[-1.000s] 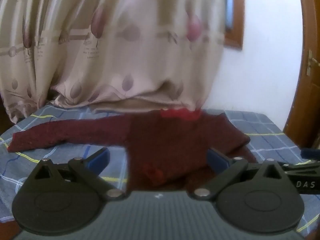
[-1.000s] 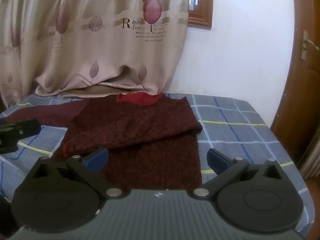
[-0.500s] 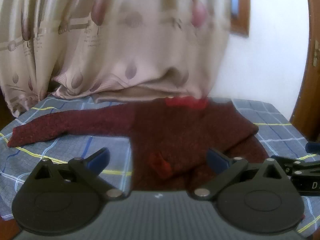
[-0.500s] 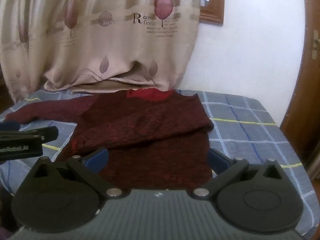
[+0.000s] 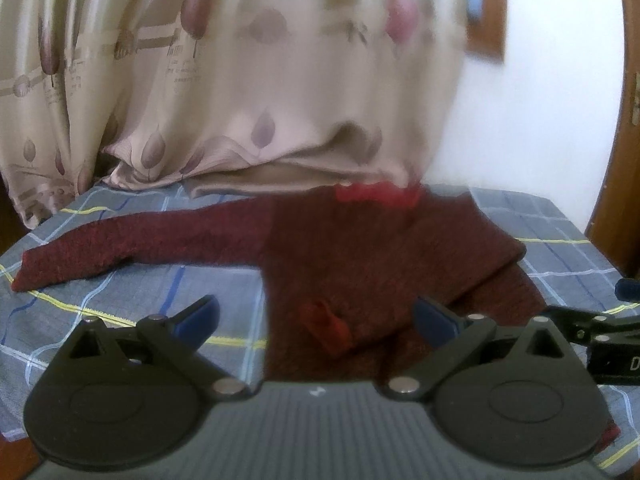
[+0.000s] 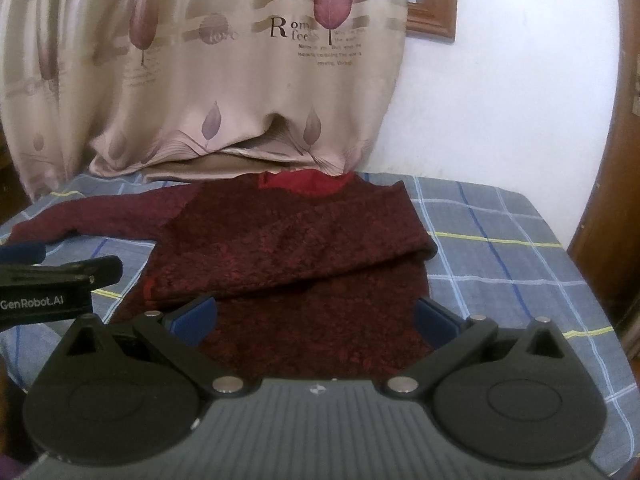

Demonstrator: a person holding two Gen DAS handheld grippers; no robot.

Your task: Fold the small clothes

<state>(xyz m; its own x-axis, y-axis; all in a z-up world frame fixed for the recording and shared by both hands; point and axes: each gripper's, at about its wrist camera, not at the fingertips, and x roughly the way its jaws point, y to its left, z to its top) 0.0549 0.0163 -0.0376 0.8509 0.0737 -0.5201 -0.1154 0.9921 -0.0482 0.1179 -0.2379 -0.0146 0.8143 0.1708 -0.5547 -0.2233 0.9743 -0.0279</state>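
Note:
A dark red knit sweater (image 5: pixel 380 264) with a bright red collar (image 5: pixel 376 194) lies on a blue checked cloth (image 5: pixel 120 292). Its right sleeve is folded across the body; its left sleeve (image 5: pixel 132 244) stretches out flat to the left. It also shows in the right wrist view (image 6: pixel 296 256). My left gripper (image 5: pixel 316 316) is open and empty, above the sweater's lower left part. My right gripper (image 6: pixel 316 314) is open and empty, above the sweater's lower hem. Each gripper shows at the edge of the other's view, the right one (image 5: pixel 596 328) and the left one (image 6: pixel 48 284).
A beige curtain (image 6: pixel 224 80) with leaf prints hangs behind and drapes onto the far edge of the surface. A white wall (image 6: pixel 500 100) and a wooden door frame (image 6: pixel 600 240) stand at the right. The checked cloth's right part (image 6: pixel 500 248) is bare.
Both grippers have drifted a little; the sweater sits further right in both views. The sweater itself has not moved. Both grippers stay open.

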